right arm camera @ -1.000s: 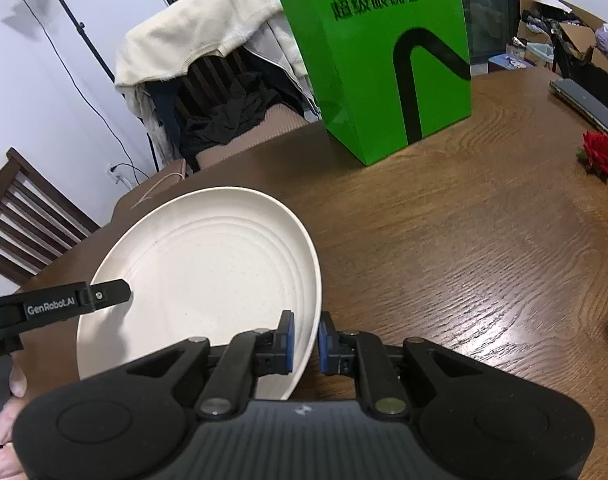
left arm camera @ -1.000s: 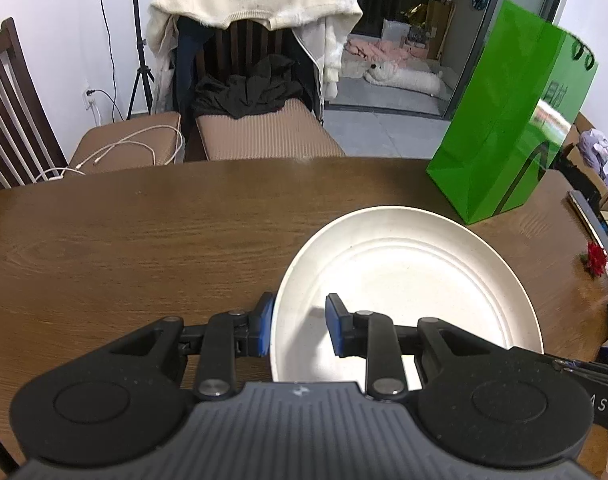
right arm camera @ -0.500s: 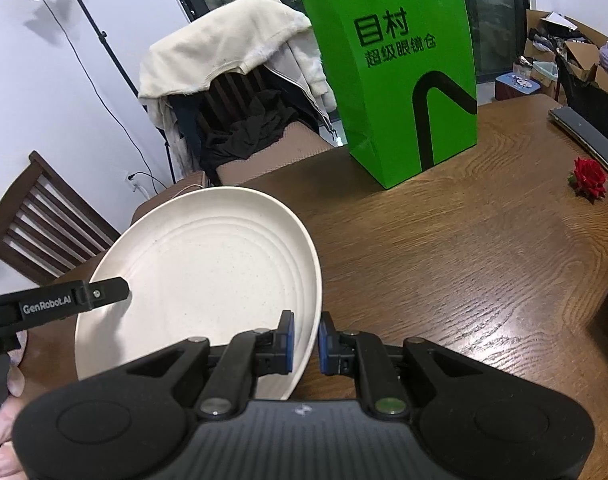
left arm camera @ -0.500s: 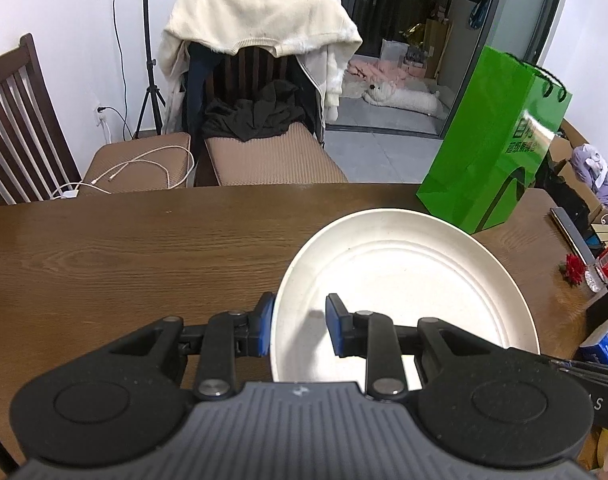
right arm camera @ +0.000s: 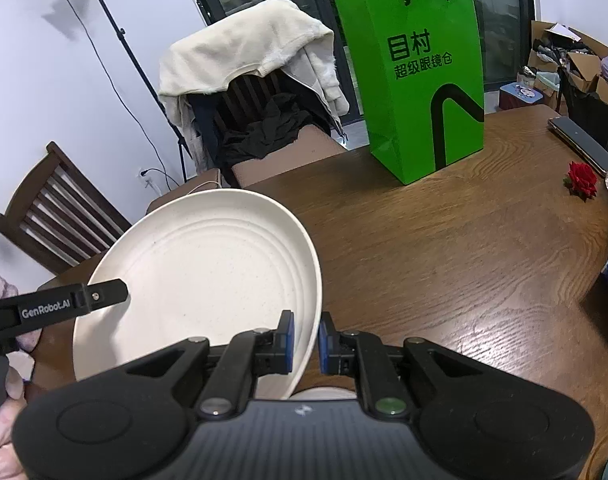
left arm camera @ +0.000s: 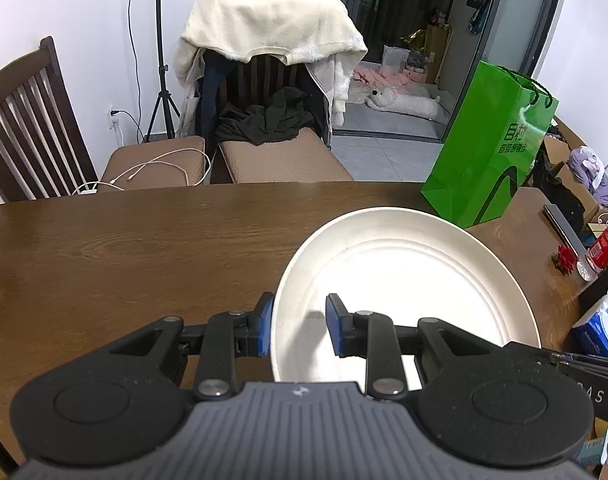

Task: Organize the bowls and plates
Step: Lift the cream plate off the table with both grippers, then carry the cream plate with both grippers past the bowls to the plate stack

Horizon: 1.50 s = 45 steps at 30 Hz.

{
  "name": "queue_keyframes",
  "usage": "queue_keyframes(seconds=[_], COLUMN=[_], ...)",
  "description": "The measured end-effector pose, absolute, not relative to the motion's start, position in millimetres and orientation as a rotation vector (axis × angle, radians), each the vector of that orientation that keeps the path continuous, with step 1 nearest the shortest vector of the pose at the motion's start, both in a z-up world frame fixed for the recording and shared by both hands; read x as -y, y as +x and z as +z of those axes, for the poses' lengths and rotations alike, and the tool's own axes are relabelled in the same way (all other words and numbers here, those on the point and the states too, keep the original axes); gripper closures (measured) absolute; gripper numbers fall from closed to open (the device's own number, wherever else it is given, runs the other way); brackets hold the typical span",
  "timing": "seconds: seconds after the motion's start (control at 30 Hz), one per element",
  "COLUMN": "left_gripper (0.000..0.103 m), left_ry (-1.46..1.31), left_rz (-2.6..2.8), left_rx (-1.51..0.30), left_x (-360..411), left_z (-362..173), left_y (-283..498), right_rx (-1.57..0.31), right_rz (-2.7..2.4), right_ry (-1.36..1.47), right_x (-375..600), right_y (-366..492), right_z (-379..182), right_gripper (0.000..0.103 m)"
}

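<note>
Plate [left arm camera: 408, 280] in cream with ringed grooves is what you hold above the wooden table [left arm camera: 143, 248], one gripper on each side of its rim, and nothing lies in it. Going left to right in the right wrist view: your left gripper's finger [right arm camera: 69, 306] reaches over the plate's left edge and carries the white lettering "GenRobot.AI". Your left gripper [left arm camera: 299, 330] has its blue pads [left arm camera: 265, 330] set either side of the near left rim, the outer pad against the underside and the inner pad over the plate's face; it grips the plate. Your right gripper [right arm camera: 306, 338] is clamped on the plate's right rim with its pads nearly together. A sliver of another pale dish [right arm camera: 324, 394] shows just below that grip, too little of it to name.

Further right, a green paper bag [right arm camera: 420, 80] stands upright on the table, well apart from the plate, printed with "目村" and a smaller line of Chinese characters; its contents are hidden. A red flower [right arm camera: 582, 180] lies on the table beyond it. In the left wrist view a blue and white pack [left arm camera: 602, 328] at the right edge shows the letters "Man".
</note>
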State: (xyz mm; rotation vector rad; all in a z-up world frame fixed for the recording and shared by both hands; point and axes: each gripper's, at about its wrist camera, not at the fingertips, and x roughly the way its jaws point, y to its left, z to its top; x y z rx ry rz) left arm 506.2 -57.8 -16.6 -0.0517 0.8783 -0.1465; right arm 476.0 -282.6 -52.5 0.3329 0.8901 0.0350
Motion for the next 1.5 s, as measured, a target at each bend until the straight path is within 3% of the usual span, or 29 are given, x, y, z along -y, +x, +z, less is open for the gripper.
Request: queue_keyframes(seconds=[1.5], left_gripper=[0.075], left_ry=[-0.035], left_rz=[-0.212], left_rx=[-0.862], left_x=[-45], left_z=[12], left_y=[361], right_rx=[-0.865], right_rz=[0.001], right_ry=[0.343], right_x=[172], right_y=[315], right_z=[-22], right_gripper=[0.091])
